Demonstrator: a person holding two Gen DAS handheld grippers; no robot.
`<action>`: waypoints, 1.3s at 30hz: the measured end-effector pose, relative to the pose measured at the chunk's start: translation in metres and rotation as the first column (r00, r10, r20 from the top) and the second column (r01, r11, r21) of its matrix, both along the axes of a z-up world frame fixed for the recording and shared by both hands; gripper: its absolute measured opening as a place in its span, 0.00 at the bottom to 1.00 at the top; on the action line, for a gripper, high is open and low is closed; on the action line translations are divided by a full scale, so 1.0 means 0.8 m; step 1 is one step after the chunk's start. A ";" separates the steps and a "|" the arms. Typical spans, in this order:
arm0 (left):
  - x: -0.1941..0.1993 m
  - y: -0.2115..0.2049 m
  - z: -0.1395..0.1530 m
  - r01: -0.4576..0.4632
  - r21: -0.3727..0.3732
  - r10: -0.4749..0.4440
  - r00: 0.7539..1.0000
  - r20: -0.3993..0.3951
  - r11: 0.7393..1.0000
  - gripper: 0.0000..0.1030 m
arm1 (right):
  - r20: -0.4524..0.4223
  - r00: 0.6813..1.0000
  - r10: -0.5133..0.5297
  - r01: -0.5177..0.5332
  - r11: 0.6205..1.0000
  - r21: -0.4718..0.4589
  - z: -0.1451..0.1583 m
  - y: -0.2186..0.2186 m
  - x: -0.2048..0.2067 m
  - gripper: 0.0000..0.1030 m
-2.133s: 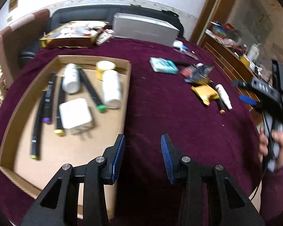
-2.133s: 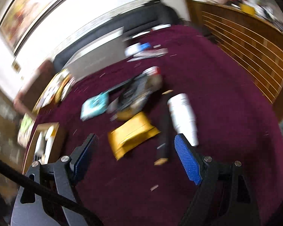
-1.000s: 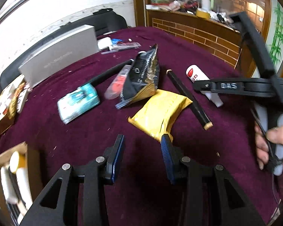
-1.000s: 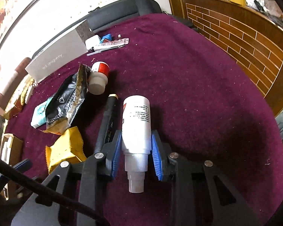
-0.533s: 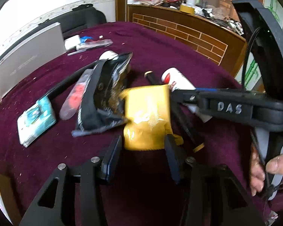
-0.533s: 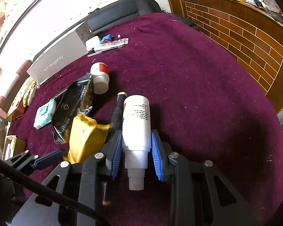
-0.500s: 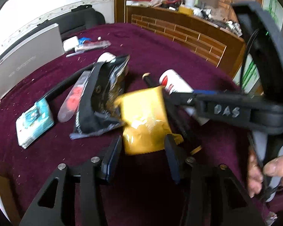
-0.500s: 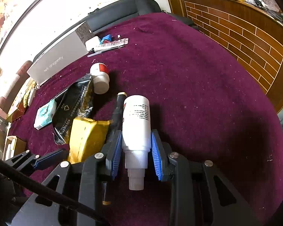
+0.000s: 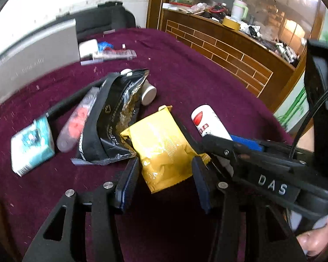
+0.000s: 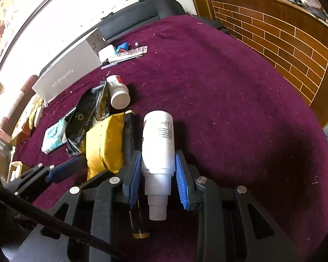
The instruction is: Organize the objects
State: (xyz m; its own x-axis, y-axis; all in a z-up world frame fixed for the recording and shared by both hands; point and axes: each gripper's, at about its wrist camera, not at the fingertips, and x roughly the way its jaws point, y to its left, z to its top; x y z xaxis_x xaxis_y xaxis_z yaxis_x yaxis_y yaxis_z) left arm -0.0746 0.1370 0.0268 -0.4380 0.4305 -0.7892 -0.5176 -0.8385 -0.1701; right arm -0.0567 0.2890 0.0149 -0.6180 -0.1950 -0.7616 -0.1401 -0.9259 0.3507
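Yellow packet (image 9: 164, 150) between opening left tool (image 9: 164, 184) jaws, unpinched

Both grippers: black frames, blue ribbed pads (image 10: 135, 175), silver screws (image 9: 108, 185). Right gripper (image 10: 157, 180) lettered "DAS", black cable (image 10: 54, 224).

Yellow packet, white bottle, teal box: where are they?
yellow packet (image 9: 161, 146), left wrist view, middle of its face
white bottle (image 10: 158, 144), right wrist view, its body
teal box (image 9: 32, 144), left wrist view, its top face
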 end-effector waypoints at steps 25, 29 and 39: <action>0.036 -0.117 0.005 -0.183 0.075 0.171 0.975 0.144 0.980 0.00 | -0.013 1.000 0.001 -0.001 0.999 -0.052 -0.002 0.006 0.000 0.28; 0.050 -0.147 0.016 -0.255 0.136 0.232 0.959 0.161 0.957 0.01 | -0.019 0.999 0.026 -0.026 0.999 -0.020 -0.001 0.002 -0.008 0.28; 0.078 -0.076 0.019 -0.126 0.080 0.118 0.988 0.103 0.989 0.01 | 0.049 0.998 0.035 -0.037 0.998 0.051 0.006 -0.002 0.011 0.26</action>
